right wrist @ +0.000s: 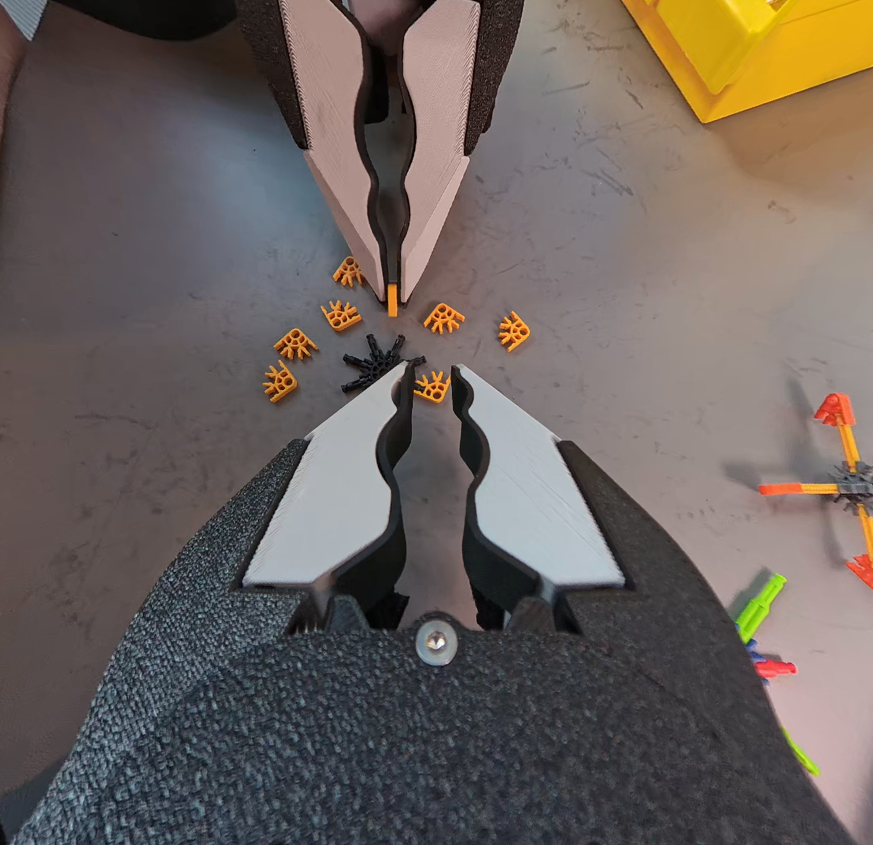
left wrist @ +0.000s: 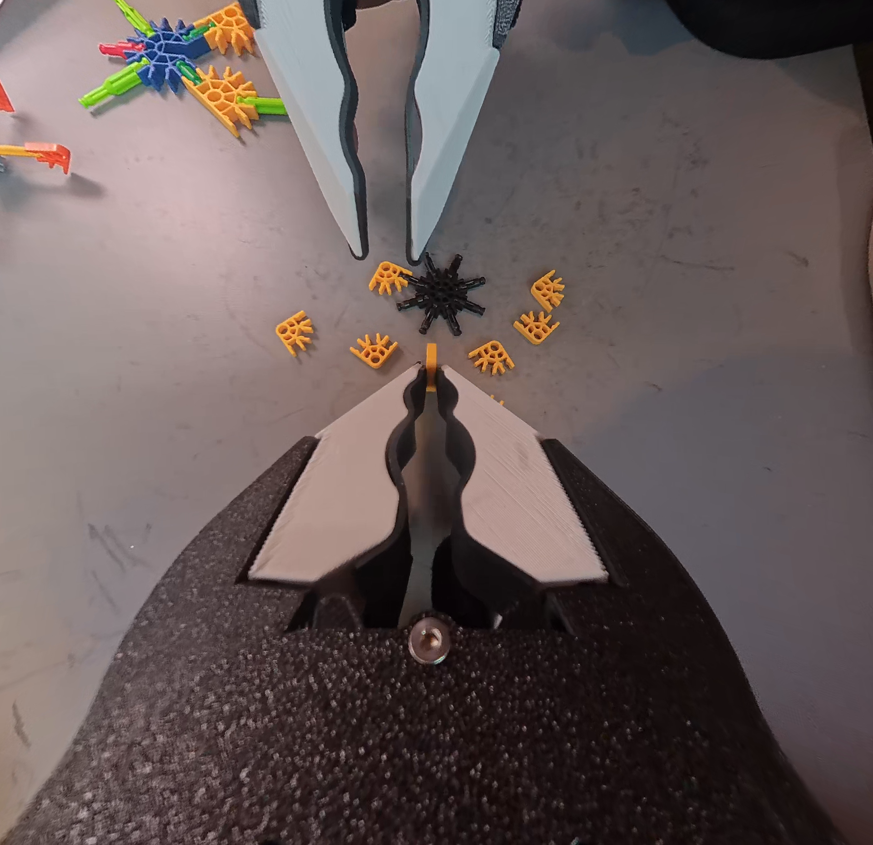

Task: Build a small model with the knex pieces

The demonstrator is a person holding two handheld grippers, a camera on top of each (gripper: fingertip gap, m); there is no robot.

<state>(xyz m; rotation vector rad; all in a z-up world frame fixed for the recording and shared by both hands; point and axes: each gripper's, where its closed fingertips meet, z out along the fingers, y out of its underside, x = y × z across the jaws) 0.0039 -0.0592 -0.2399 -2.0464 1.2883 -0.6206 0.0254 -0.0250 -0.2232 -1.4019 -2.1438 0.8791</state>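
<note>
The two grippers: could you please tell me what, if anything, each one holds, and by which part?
The left gripper pinches a yellow connector piece edge-on by its flat faces; which end cannot be told. The right gripper is open and empty.

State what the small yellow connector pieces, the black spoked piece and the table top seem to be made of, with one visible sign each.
Yellow connector pieces: probably moulded plastic, uniform colour, crisp cut-out holes and prongs.
Black spoked piece: likely plastic too, slightly glossy, thin rods snapped into a hub.
Table top: hard, smooth grey surface with scuffs; material unclear, perhaps laminate.
</note>
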